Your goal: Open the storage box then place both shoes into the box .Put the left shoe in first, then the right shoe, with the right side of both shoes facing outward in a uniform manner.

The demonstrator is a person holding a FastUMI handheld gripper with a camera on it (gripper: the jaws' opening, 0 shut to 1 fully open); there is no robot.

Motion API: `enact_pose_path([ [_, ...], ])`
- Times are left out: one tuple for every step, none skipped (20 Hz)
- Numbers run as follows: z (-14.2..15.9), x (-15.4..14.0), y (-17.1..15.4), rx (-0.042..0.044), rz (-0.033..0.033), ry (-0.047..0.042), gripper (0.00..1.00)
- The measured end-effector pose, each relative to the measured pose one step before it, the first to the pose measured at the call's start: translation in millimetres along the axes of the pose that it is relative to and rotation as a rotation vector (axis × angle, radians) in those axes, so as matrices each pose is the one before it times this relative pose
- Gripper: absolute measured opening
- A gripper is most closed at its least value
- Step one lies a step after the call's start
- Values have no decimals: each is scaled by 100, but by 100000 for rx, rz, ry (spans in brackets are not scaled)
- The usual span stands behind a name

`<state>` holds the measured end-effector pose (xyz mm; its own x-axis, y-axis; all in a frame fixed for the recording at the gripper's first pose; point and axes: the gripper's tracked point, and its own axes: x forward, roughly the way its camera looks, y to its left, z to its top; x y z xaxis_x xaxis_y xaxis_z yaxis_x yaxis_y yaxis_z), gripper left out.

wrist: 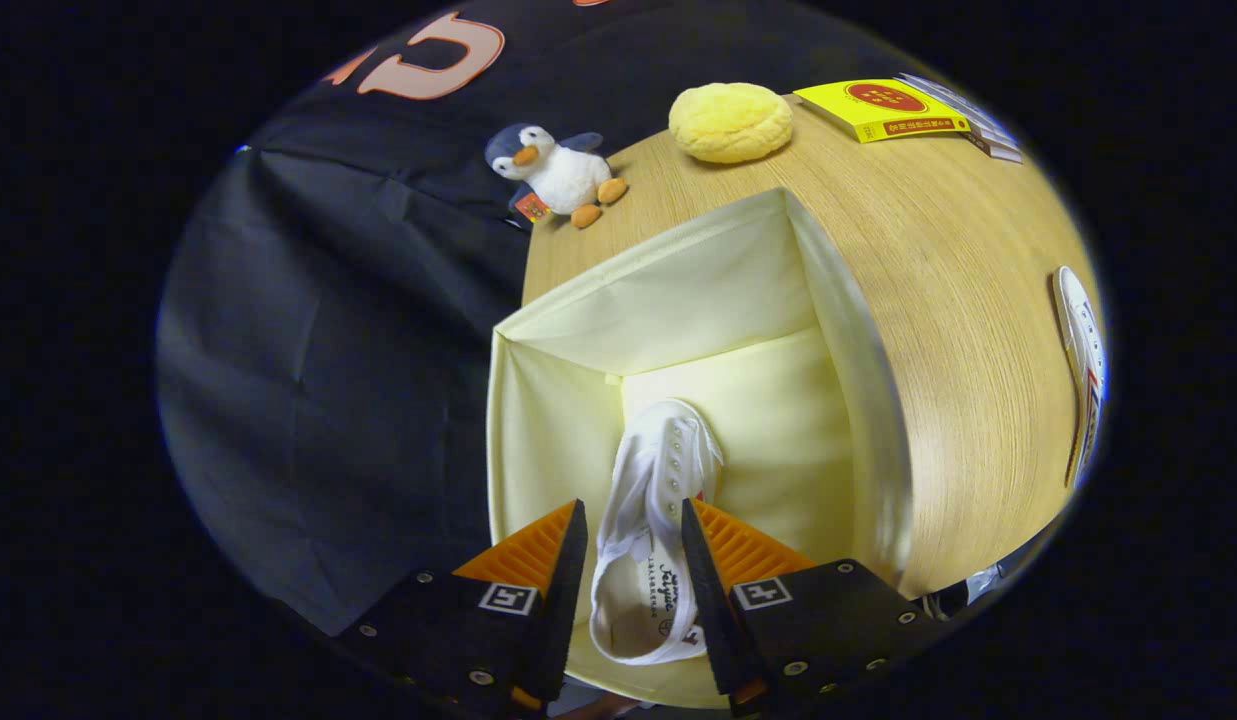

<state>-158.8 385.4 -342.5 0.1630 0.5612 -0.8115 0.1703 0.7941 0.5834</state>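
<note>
Gripper (633, 520) poised over open storage box (848, 330), pale yellow fabric, standing on wooden table (958, 260). White shoe (653, 530) between the fingers, toe pointing down into the box, heel and opening nearest the camera; both fingers pressed against its sides, jaws narrowed to the shoe's width. Second white shoe (1083, 370) lying on the table well apart from the box, off to the right side. Beyond the box, at the table's far edge: plush penguin (558, 175), round yellow cushion (730, 122), flat yellow packet (883, 108) beside it. Dark cloth wall behind and left.
</note>
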Motion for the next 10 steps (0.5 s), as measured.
enact_pose_path([
  [479, -1147, 43, -140, 2880, -1475, 62],
  [701, -1663, -109, -247, 2569, -2373, 68],
  [692, -1402, -235, -855, 2210, -2626, 76],
  [833, -1484, -413, -1057, 1539, -2632, 78],
  [849, -1481, -768, -1493, 723, -3058, 85],
  [1047, -1447, -1376, -1929, -983, -3634, 87],
  [966, -1310, -1737, -1910, -1906, -3846, 90],
  [944, -1143, -2027, -1648, -2511, -3697, 91],
  [573, -1037, -2344, -1734, -2958, -3290, 91],
  [177, -1047, -2962, -1975, -4247, -2210, 91],
])
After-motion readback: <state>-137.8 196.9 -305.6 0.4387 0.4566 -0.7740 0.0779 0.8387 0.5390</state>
